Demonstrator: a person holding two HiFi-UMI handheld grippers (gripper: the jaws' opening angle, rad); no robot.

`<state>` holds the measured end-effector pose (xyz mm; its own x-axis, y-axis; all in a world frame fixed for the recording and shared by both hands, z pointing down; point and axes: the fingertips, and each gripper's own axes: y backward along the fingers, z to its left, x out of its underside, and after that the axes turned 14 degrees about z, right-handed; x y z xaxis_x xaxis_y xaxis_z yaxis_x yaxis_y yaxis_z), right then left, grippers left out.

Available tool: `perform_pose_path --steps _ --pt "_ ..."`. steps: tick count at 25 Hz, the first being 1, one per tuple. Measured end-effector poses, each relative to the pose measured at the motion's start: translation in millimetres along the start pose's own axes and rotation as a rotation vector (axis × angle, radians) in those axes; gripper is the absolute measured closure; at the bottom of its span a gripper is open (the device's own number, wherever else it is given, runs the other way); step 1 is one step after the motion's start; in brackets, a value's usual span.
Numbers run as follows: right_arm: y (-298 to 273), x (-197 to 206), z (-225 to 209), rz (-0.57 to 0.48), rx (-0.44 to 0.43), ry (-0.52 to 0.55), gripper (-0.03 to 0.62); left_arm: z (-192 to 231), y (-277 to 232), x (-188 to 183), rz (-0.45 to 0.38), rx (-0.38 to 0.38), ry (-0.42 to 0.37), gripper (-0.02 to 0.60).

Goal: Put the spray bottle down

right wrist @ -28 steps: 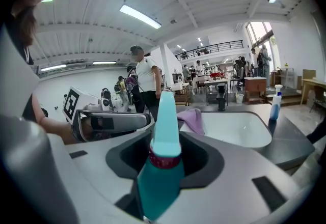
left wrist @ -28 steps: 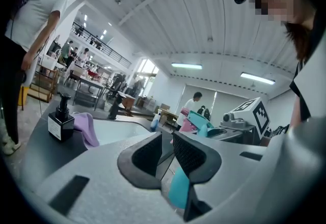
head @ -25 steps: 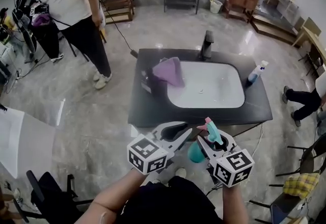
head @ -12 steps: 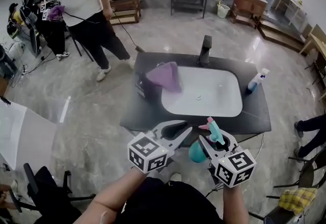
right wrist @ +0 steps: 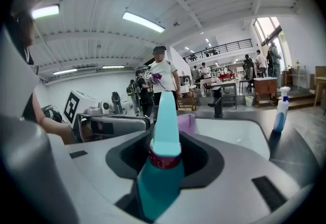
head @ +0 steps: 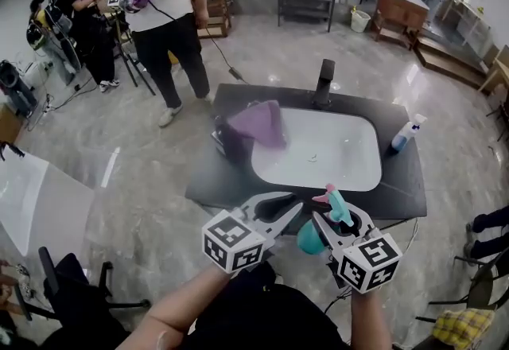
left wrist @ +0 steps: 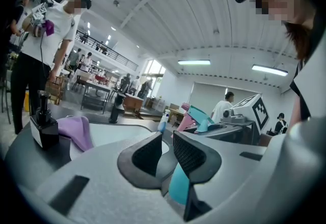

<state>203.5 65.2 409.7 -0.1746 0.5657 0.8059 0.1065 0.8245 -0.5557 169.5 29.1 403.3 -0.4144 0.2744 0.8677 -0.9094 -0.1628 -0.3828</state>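
A teal spray bottle (head: 308,237) with a pink trigger sits upright in my right gripper (head: 338,217), whose jaws are shut on its neck; the right gripper view shows the same bottle (right wrist: 160,167) filling the jaws. My left gripper (head: 294,205) is level with it on the left, tips drawn together with nothing between them, and the bottle's head (left wrist: 201,118) shows beside its jaws in the left gripper view. Both grippers hover over the floor just short of the front edge of the black counter (head: 231,181).
The counter holds a white basin (head: 318,149) with a black faucet (head: 322,84) behind it. A purple cloth (head: 258,122) drapes over a black holder (head: 227,138) at the left. A second spray bottle (head: 404,136) stands at the right. A person (head: 163,22) stands beyond the counter.
Both grippers and the view have moved closer to the counter, the bottle still held. The person behind the counter has stepped to the right.
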Motion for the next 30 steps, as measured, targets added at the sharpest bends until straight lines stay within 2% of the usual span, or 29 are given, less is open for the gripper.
perform_pose_path --steps 7,13,30 --pt "-17.3 -5.1 -23.7 0.025 0.015 -0.003 0.433 23.3 -19.8 -7.1 0.012 -0.003 0.018 0.519" --pt "-35.0 -31.8 -44.5 0.027 0.037 0.004 0.433 51.2 -34.3 -29.4 0.003 0.019 0.013 0.52" --pt "-112.7 -88.2 -64.6 0.048 -0.002 0.019 0.433 133.7 -42.8 -63.7 0.004 0.002 0.029 0.52"
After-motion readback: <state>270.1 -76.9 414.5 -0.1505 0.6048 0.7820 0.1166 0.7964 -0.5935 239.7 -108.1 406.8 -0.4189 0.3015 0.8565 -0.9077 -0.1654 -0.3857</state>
